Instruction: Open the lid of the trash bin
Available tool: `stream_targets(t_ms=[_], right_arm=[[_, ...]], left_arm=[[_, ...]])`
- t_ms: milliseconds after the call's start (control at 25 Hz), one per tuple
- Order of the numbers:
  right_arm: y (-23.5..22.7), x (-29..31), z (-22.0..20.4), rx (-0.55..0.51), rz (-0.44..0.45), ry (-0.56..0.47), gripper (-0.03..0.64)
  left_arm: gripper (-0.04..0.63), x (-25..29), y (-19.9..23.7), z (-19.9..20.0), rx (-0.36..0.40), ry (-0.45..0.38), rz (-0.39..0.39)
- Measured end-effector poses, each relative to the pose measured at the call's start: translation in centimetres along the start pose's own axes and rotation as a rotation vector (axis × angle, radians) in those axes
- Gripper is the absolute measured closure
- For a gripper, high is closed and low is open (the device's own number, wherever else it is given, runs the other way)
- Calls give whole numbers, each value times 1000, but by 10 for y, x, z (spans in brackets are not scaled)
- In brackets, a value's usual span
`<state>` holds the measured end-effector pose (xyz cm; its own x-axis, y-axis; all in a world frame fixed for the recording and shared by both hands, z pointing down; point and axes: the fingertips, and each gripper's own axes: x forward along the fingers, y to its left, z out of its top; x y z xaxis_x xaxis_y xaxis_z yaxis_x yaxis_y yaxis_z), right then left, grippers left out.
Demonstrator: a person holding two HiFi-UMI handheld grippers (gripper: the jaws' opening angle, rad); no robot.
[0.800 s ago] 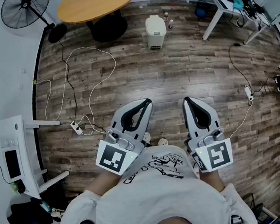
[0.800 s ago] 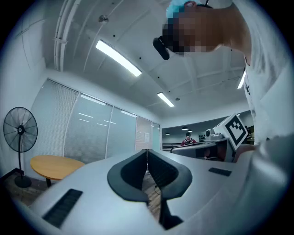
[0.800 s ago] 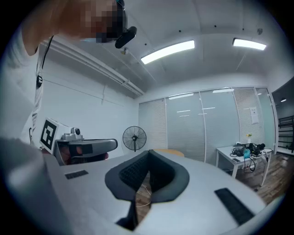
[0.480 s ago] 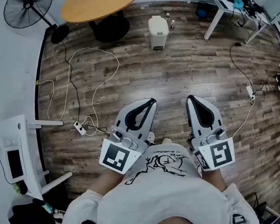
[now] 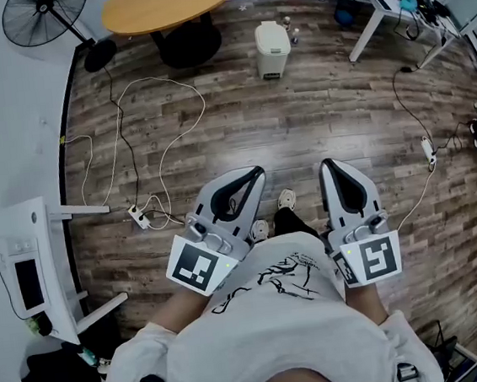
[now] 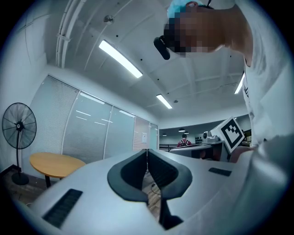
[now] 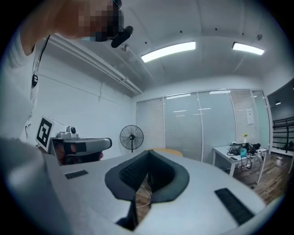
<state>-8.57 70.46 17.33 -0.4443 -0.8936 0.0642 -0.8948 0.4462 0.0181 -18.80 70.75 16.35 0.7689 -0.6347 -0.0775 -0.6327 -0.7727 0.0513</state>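
A small cream trash bin (image 5: pixel 271 49) with its lid down stands on the wood floor far ahead, near the round table. My left gripper (image 5: pixel 254 174) is held close to my body at lower centre, jaws shut, nothing between them. My right gripper (image 5: pixel 326 166) sits beside it on the right, also shut and empty. Both are far from the bin. In the left gripper view the left gripper (image 6: pixel 147 151) points level into the room, and in the right gripper view the right gripper (image 7: pixel 148 153) does too; the bin does not show in either.
A round wooden table (image 5: pixel 170 2) and a standing fan (image 5: pixel 44 15) are at the back left. White cables (image 5: pixel 160 126) loop over the floor with a power strip (image 5: pixel 140 216). A white desk (image 5: pixel 388 0) stands at the back right, and a white cabinet (image 5: pixel 35 267) at the left.
The view has shifted forward a little; a foot now shows between the grippers. Both grippers stay shut and keep their pose.
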Motion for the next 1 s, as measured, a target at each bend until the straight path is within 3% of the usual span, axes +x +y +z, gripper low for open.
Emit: stream_targets(t_ms=[440, 1000], right_arm=[[-37, 47, 2, -13, 17, 2, 611], [-136, 119, 5, -3, 2, 12, 611]], left_arm=[[575, 47, 35, 2, 5, -20, 15], [575, 159, 86, 3, 9, -15, 16]])
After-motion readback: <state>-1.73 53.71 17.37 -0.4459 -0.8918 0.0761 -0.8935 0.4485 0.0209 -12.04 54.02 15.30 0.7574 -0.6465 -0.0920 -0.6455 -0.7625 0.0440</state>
